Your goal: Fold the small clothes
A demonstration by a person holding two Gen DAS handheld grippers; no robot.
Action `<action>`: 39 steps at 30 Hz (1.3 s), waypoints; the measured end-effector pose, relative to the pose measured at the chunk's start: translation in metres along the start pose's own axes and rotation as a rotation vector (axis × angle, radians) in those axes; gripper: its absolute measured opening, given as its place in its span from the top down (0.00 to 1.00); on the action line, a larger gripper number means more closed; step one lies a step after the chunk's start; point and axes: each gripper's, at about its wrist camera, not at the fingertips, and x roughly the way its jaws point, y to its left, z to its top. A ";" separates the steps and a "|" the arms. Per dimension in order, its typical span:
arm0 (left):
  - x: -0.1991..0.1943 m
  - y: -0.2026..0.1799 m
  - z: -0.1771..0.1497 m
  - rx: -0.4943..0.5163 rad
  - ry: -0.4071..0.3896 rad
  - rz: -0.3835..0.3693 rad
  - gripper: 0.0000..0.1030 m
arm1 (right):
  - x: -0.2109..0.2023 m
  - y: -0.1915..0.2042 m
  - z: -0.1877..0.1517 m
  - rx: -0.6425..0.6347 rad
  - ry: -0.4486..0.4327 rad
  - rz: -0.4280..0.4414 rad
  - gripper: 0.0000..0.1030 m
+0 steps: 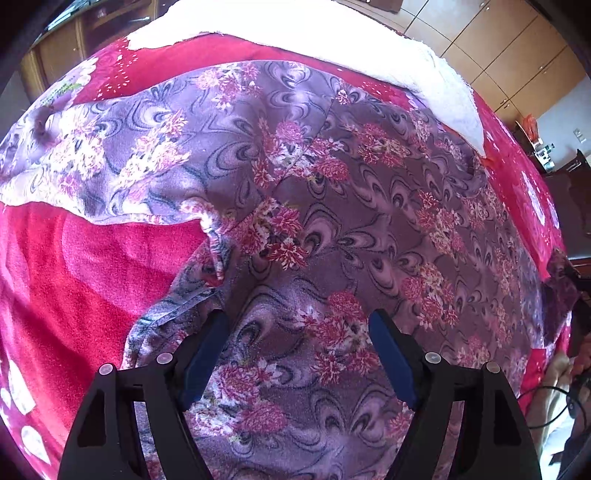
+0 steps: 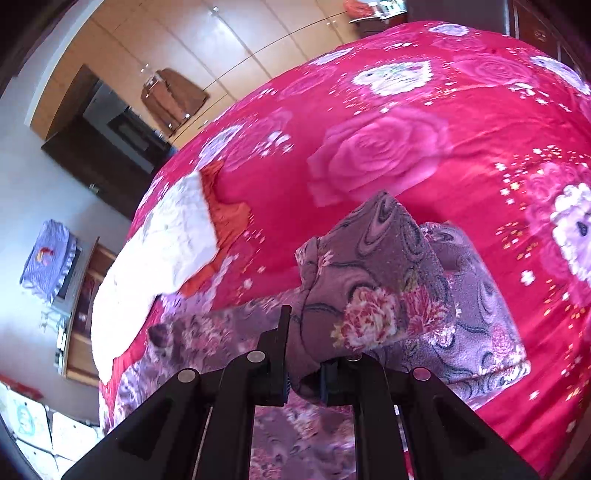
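A purple floral garment (image 1: 332,206) lies spread over a red rose-print blanket (image 1: 74,266) on a bed. My left gripper (image 1: 299,325) is open, its blue-padded fingers (image 1: 207,354) spread just above the garment's near part, holding nothing. My right gripper (image 2: 304,354) is shut on a bunched fold of the same purple garment (image 2: 373,273) and holds it lifted above the blanket (image 2: 388,140). The lifted cloth hides the right fingertips.
A white towel (image 1: 332,33) lies at the bed's far side, also in the right wrist view (image 2: 166,243) over an orange cloth (image 2: 229,218). Wooden wardrobes (image 2: 177,33), a dark cabinet (image 2: 110,147) and a covered TV (image 2: 51,254) stand beyond the bed.
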 end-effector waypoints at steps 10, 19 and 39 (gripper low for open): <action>-0.030 0.043 0.005 -0.052 -0.004 -0.053 0.25 | 0.063 0.145 -0.103 -0.274 0.188 0.070 0.85; -0.058 0.067 -0.003 -0.095 -0.030 -0.068 0.25 | 0.093 0.207 -0.205 -0.389 0.411 0.109 0.60; 0.018 -0.034 0.061 -0.124 0.054 -0.152 0.94 | -0.034 -0.047 -0.121 0.128 0.092 0.054 0.42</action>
